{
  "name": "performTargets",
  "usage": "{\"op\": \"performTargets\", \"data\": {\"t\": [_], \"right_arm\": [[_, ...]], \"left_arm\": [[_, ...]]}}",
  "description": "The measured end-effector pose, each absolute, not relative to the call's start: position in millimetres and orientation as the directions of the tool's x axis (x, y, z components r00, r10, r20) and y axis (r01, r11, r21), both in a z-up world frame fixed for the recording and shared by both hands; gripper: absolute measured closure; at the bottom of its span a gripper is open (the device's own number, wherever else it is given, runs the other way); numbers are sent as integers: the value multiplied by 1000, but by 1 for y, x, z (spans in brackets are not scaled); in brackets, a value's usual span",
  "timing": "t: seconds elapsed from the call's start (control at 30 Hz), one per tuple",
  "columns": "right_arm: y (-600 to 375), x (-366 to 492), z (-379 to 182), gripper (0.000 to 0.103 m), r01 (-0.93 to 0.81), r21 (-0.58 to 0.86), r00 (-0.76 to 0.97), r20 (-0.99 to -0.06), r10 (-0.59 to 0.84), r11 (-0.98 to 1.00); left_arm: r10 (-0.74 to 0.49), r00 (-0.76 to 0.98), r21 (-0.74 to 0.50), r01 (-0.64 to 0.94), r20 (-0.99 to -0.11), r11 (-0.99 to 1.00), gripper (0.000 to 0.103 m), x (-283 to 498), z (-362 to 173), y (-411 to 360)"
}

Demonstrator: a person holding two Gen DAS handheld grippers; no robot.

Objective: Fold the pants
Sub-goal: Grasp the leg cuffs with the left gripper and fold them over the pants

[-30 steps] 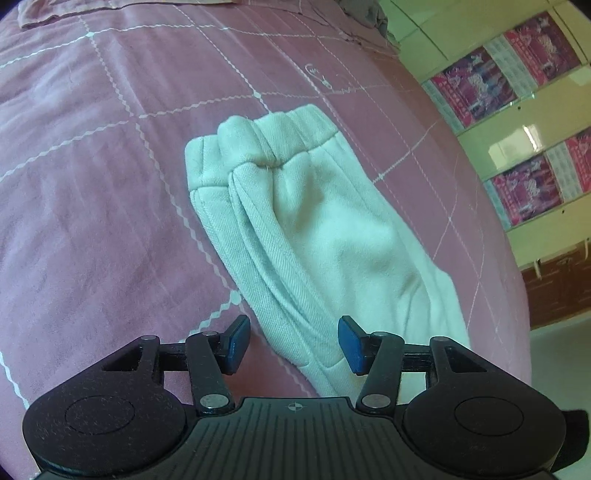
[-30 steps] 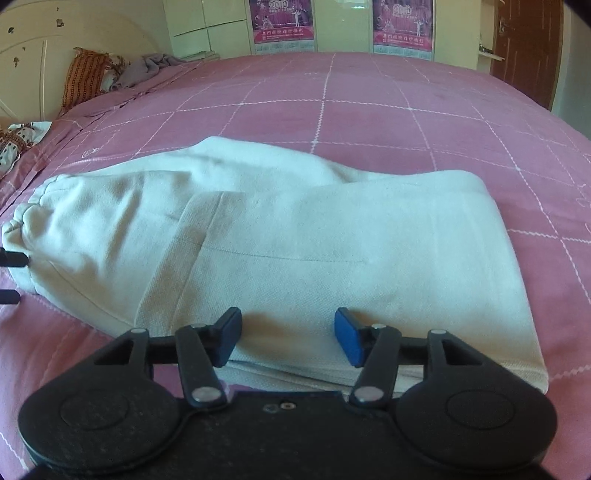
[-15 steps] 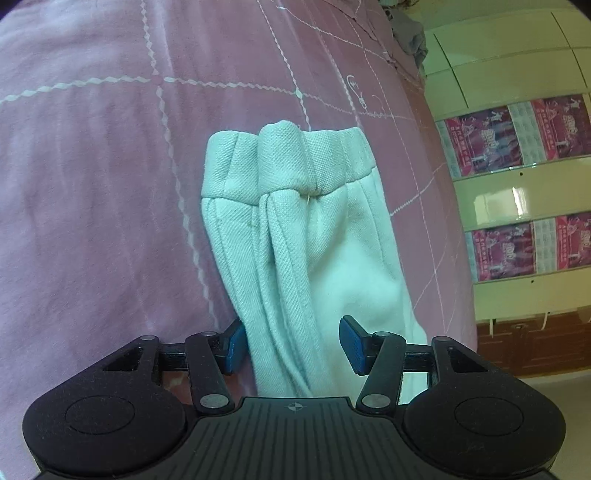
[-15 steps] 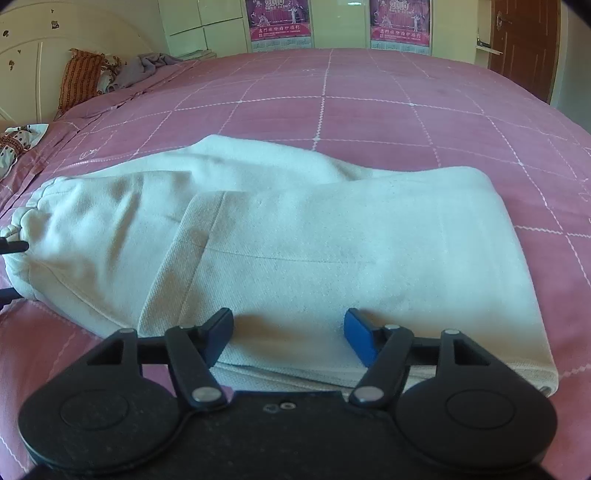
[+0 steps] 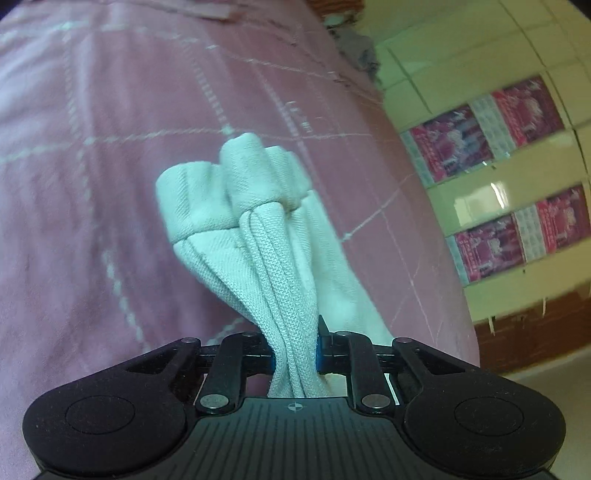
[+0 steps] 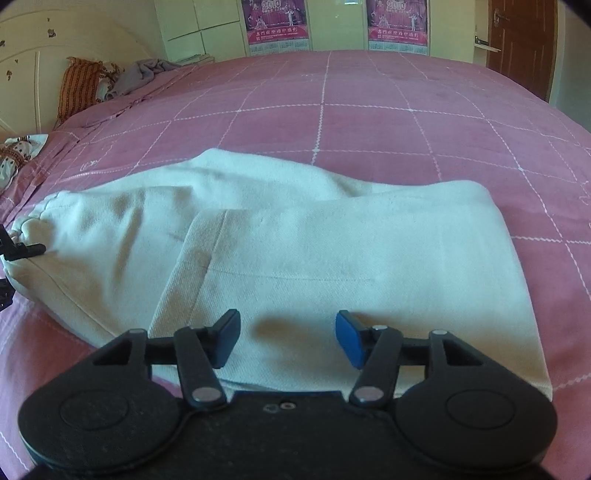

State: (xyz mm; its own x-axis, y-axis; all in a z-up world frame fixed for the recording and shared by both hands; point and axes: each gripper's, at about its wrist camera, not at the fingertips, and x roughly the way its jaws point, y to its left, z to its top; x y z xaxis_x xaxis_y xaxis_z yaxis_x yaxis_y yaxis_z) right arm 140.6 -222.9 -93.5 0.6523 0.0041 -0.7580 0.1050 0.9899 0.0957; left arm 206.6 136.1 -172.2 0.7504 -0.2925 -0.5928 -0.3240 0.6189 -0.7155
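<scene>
The cream pants (image 6: 332, 251) lie folded in half on the pink checked bedspread (image 6: 369, 110), waistband end at the left. My left gripper (image 5: 294, 356) is shut on the pants (image 5: 273, 266) near the waistband, with the cloth bunched into ridges between the pads and lifted off the bed. That gripper shows at the left edge of the right wrist view (image 6: 14, 251). My right gripper (image 6: 286, 338) is open and empty, hovering over the near edge of the folded leg end.
Pillows (image 6: 79, 86) and a grey cloth (image 6: 144, 74) lie at the head of the bed by the headboard. Wardrobe doors with pink posters (image 6: 275, 22) stand beyond the far side. A brown door (image 6: 521, 40) is at the right.
My left gripper moved onto the waistband end and shut on it, bunching and lifting the cloth. My right gripper stayed open and shifted only slightly over the pants' near edge.
</scene>
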Motion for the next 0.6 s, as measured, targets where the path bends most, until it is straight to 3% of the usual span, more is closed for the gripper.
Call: {"op": "performTargets", "data": {"t": [0.1,0.23,0.3,0.37,0.47,0.6], "right_arm": [[-227,144,-93,49,121,64,647,-762,-30,991],[-226,142,-108,47,84,21,614,-789,-35,996],[-234,142,-101,48,106,94,607,-795,10,990],[-254,138,-93,51,175,192,622,-782,42,966],[-281,123,-83,50,258,226,656,-755,1,939],[-313,103,-75,44,308,252,670,-742,-21,918]], "left_arm": [[-301,780,-630,-150,-549,762,86,218,-131,101],[-419,755,-508,133,-505,851,86,227,-90,28],[-490,708,-458,260,-508,850,86,225,-82,-13],[-548,643,-414,365,-535,834,86,217,-83,-53],[-608,499,-376,491,-618,786,86,201,-99,-111],[-526,420,-225,582,-739,781,85,182,-123,-164]]}}
